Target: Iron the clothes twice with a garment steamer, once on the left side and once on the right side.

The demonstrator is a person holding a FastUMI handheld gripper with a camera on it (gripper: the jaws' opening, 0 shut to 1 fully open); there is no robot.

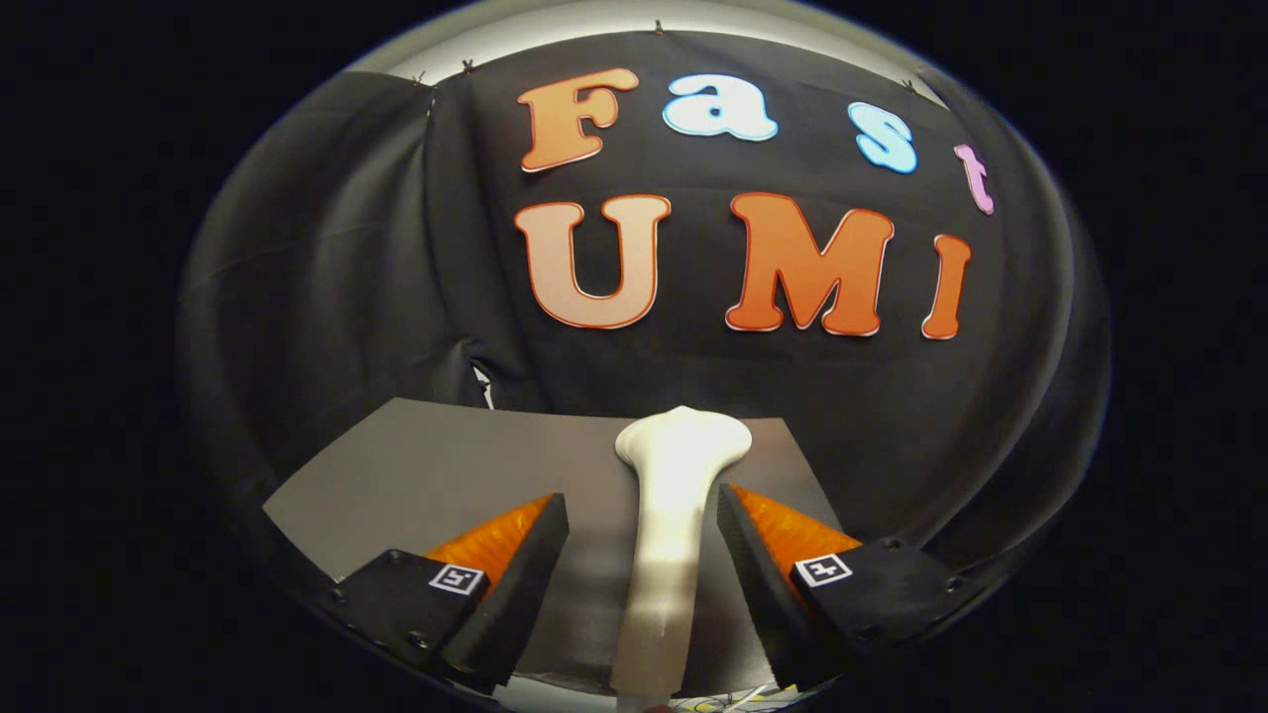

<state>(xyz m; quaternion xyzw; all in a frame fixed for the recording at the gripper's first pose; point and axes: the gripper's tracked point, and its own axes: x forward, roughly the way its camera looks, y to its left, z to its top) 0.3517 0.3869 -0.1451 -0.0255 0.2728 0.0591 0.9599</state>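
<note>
The gripper [644, 555] has its two fingers spread wide. Between them lies the white garment steamer [674, 525], with its long handle running forward along the middle of the gap. The right finger [758, 584] stands just beside the handle, perhaps touching it; I cannot tell this for sure. The left finger [515, 594] is clearly apart from the handle, with bare surface showing between them. So the fingers do not press the steamer from both sides.

The wider head of the steamer is beyond the fingertips and reaches to the far edge of the grey surface [416, 475]. This surface is flat, plain and matte, and the steamer lies on it. On the left side of the steamer there is a wide bare part of the surface; on the right side the bare part is much narrower, and its edge is near the right finger.

Behind the far edge hangs the black cloth wall [327, 277] of the booth, with folds at the left. It curves around both sides.
</note>
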